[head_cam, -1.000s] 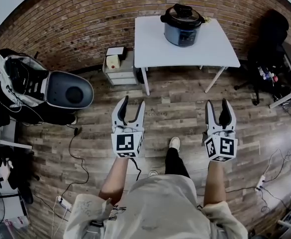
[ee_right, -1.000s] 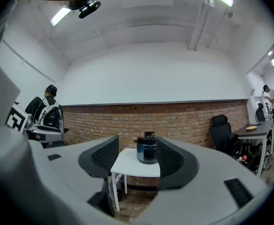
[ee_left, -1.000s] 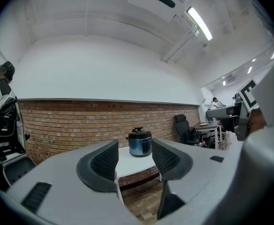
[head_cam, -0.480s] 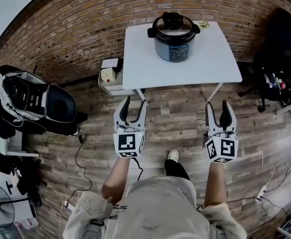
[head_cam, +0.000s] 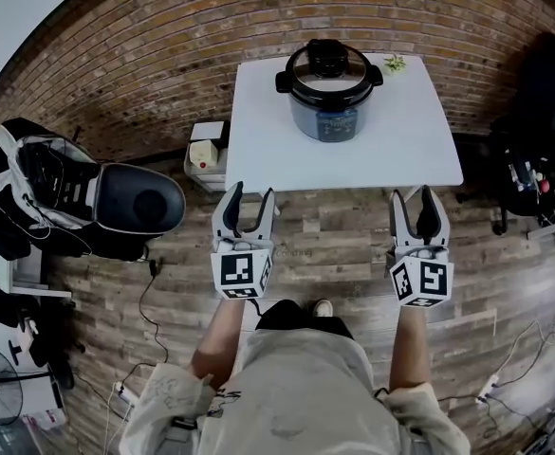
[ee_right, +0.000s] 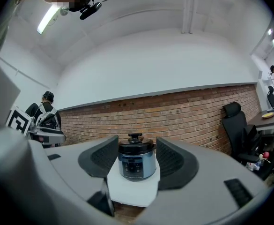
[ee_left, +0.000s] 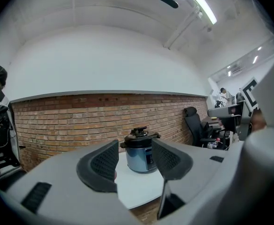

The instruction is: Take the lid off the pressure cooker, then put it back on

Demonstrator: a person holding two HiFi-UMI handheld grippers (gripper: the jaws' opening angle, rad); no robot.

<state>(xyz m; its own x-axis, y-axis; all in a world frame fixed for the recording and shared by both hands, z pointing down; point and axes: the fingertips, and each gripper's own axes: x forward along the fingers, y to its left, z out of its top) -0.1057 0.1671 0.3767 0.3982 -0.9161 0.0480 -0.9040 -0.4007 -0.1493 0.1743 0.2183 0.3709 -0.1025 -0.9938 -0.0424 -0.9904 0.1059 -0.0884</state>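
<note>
left gripper (head_cam: 251,197): jaws apart, nothing between the pads; held level over the wood floor (head_cam: 334,245), tips just short of the table's near edge.
right gripper (head_cam: 415,197): same state, jaws spread and empty, level, tips also at the near edge of the table.
pressure cooker (head_cam: 329,98): upright on the white table (head_cam: 258,131), toward the far side by the brick wall (head_cam: 163,55), control panel facing the person.
lid (head_cam: 329,64): black, seated on the cooker, knob on top.
cooker vs grippers: well apart, no contact. It stands ahead of both, with the table's bare top between it and the tips. In the head view it falls between the two grippers, roughly midway.
left gripper view: pressure cooker (ee_left: 139,151) shows in the gap of the left gripper (ee_left: 134,161), its right edge cut off by the right-hand pad (line of sight only, it's far beyond the jaws).
right gripper view: pressure cooker (ee_right: 136,162) centred in the gap of the right gripper (ee_right: 137,161), also far off.
extras: small green item (head_cam: 395,63) on the table's far right corner; low drawer unit (head_cam: 206,154) at the table's left; black office chair (head_cam: 533,74) at the right.
</note>
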